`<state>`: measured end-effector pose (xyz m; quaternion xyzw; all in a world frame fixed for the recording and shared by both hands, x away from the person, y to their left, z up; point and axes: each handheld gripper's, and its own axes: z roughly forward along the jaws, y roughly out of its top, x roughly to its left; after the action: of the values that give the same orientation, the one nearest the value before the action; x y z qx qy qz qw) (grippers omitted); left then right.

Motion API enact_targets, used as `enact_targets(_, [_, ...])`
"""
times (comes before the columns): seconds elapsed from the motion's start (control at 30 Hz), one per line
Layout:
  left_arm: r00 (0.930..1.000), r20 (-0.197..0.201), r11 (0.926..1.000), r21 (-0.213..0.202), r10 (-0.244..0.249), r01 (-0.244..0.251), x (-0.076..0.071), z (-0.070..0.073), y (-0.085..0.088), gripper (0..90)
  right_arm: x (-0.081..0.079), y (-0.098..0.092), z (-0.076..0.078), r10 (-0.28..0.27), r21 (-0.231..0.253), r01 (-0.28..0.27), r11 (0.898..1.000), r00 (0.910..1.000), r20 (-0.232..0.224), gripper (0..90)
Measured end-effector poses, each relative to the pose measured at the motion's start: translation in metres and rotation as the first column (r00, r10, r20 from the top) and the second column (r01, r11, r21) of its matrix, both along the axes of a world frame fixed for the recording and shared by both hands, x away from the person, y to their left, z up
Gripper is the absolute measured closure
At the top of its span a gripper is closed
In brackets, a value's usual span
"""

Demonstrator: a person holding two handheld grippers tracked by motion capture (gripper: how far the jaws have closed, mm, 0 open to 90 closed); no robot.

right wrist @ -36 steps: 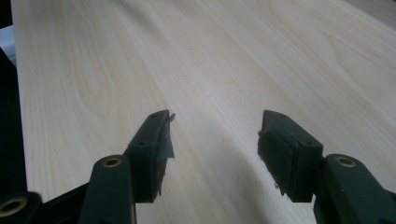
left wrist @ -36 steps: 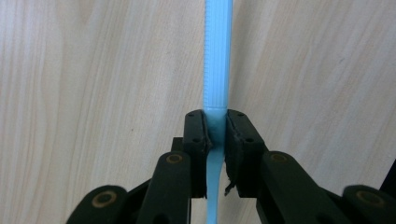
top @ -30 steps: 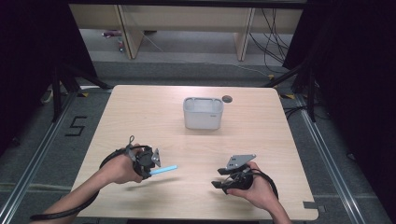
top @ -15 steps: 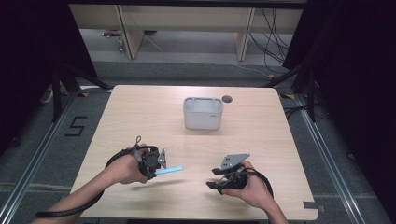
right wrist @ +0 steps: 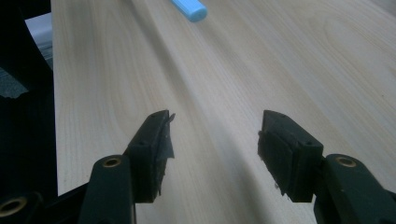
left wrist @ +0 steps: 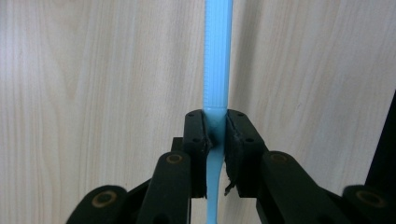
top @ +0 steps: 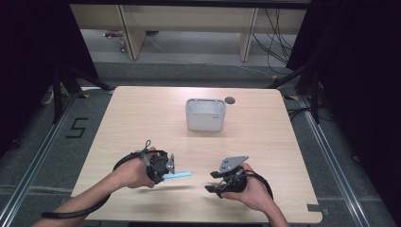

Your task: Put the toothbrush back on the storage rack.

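Blue stick (left wrist: 217,70) clamped in left gripper (left wrist: 215,135); right gripper (right wrist: 212,140) open, empty; grey bin (top: 205,115) well apart.

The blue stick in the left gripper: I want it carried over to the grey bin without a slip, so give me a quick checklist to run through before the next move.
1. Left gripper closed on the blue stick: ok, both pads press its narrow part.
2. Stick straight in the grip: ok, it runs in line with the jaws in the left gripper view.
3. Stick clear of the table: cannot tell.
4. Path to the grey bin: ok, bare wood lies between.
5. Bin upright with its opening up: ok.
6. Right gripper out of the way: ok, open, holding nothing, apart from the stick.
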<state>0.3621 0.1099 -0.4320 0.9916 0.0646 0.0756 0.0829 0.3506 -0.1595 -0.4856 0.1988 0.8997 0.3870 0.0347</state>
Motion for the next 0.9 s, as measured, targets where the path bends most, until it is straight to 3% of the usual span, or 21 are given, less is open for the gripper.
enact_targets(0.6, [0.9975,-0.017,0.9977,-0.003,-0.068,0.068,-0.005,0.0,-0.02,78.5,-0.001,0.017,0.001,0.056,0.02,-0.056,0.998,0.9984,-0.002,43.3])
enact_targets(0.9, [0.9944,-0.018,0.9945,-0.01,-0.104,0.104,-0.011,0.003,-0.029,78.6,0.001,0.027,0.004,0.092,0.028,-0.092,0.995,0.9956,0.017,43.2])
